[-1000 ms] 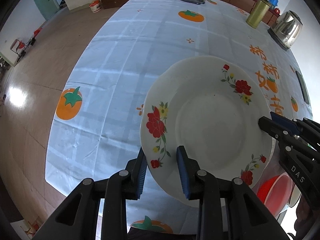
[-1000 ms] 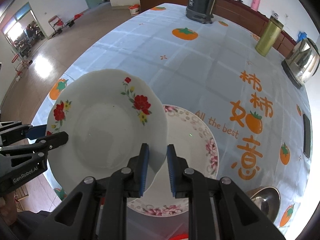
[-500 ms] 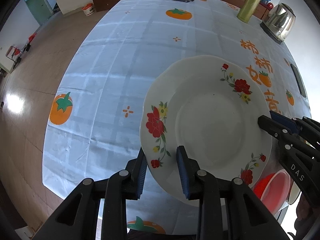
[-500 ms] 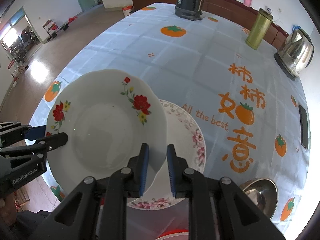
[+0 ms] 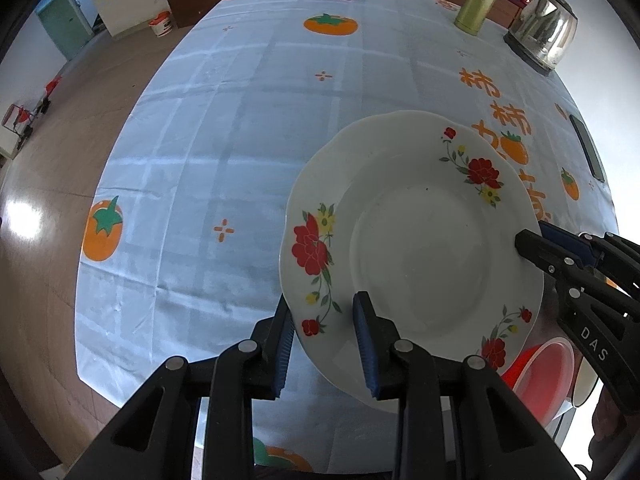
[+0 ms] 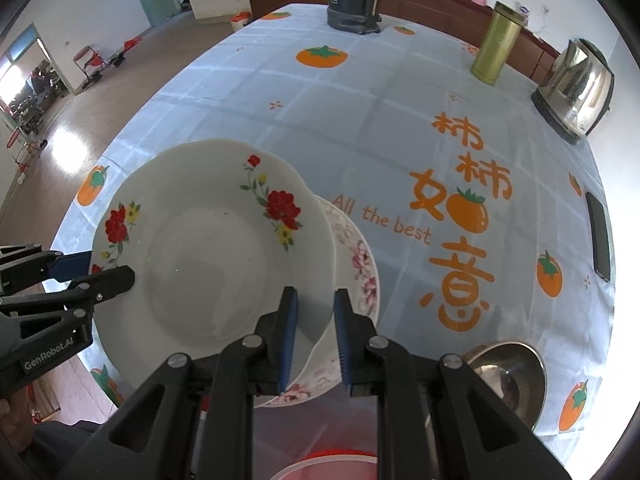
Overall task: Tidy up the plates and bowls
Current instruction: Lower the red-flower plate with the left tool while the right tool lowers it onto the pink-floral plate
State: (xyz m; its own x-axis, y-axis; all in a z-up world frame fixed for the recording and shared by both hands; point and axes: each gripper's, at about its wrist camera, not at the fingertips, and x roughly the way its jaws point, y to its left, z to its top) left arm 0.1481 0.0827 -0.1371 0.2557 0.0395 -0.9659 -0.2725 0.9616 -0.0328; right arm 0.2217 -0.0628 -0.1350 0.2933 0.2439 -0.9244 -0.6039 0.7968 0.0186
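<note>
**Both grippers hold one plate**

Left wrist view: your left gripper (image 5: 326,334) is clamped on the near rim of the red-flowered plate (image 5: 416,248), held above the tabletop (image 5: 248,120).

Right wrist view: your right gripper (image 6: 314,334) clamps the plate's opposite rim, over a pink-flowered plate (image 6: 360,276) lying on the tabletop.

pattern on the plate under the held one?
Pink roses on white around the lower plate's rim; clearest in the right wrist view.
</note>
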